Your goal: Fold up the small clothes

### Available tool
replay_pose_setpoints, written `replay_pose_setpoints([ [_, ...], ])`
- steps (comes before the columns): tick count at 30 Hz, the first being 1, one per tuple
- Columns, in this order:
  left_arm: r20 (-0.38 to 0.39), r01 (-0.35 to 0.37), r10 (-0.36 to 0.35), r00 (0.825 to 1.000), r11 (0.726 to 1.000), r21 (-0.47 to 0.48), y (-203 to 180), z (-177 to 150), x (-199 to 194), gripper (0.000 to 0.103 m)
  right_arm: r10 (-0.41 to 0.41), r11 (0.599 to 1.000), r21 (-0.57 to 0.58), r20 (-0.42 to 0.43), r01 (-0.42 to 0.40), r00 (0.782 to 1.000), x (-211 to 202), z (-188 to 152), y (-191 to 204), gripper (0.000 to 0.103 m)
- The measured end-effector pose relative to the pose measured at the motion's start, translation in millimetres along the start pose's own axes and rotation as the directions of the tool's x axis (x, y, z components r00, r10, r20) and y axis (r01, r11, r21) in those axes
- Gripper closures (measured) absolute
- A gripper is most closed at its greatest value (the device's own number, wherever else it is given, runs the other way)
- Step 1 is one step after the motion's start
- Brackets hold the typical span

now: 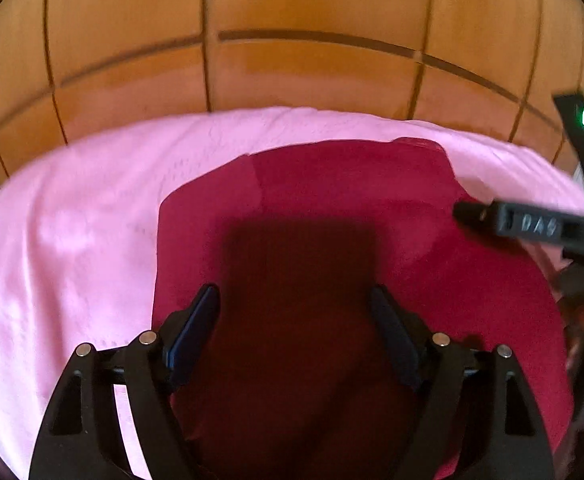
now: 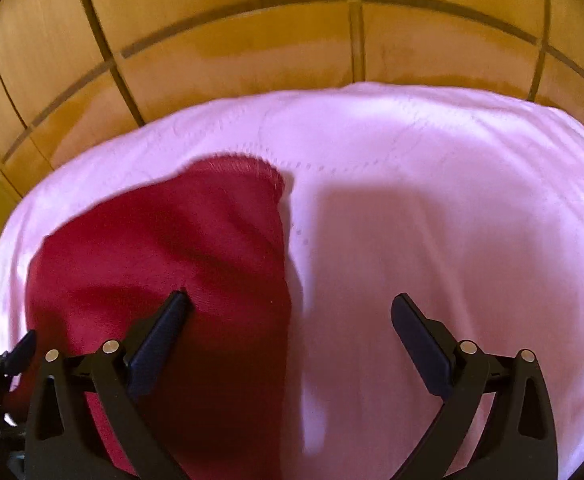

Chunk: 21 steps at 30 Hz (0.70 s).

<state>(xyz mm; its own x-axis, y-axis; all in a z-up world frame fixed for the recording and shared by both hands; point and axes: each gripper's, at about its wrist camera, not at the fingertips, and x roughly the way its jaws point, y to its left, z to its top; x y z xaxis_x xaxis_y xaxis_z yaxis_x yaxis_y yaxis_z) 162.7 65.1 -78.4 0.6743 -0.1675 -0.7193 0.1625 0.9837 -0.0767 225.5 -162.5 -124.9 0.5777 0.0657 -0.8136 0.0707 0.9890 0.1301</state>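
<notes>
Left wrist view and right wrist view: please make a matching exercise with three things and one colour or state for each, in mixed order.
Things:
1. small garment
2. cloth underneath
3. left gripper

Colour or state:
A. light pink
B. open, nothing between the jaws
C. dark red

Pairs: 1-C, 2-A, 3-B

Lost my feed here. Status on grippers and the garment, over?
Left gripper open, over red garment. Right gripper open, empty. Garment flat on pink cloth. Nothing in the way.
</notes>
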Motion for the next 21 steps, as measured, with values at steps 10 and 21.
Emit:
replay_pose_setpoints([
  [10,0.029,0.002,-0.003,1.000,1.000,0.025,-2,-8,-5,0.019,0.066,0.998,-0.012,0.080,-0.065,0.995,-4,-8,-9,0.004],
  [21,0.056,0.139,-0.129,0.990,0.963,-0.230,48,-44,-36,0.004,0.239,0.956,0.154,0.085,-0.249,0.967,-32,-36,-34,0.004],
])
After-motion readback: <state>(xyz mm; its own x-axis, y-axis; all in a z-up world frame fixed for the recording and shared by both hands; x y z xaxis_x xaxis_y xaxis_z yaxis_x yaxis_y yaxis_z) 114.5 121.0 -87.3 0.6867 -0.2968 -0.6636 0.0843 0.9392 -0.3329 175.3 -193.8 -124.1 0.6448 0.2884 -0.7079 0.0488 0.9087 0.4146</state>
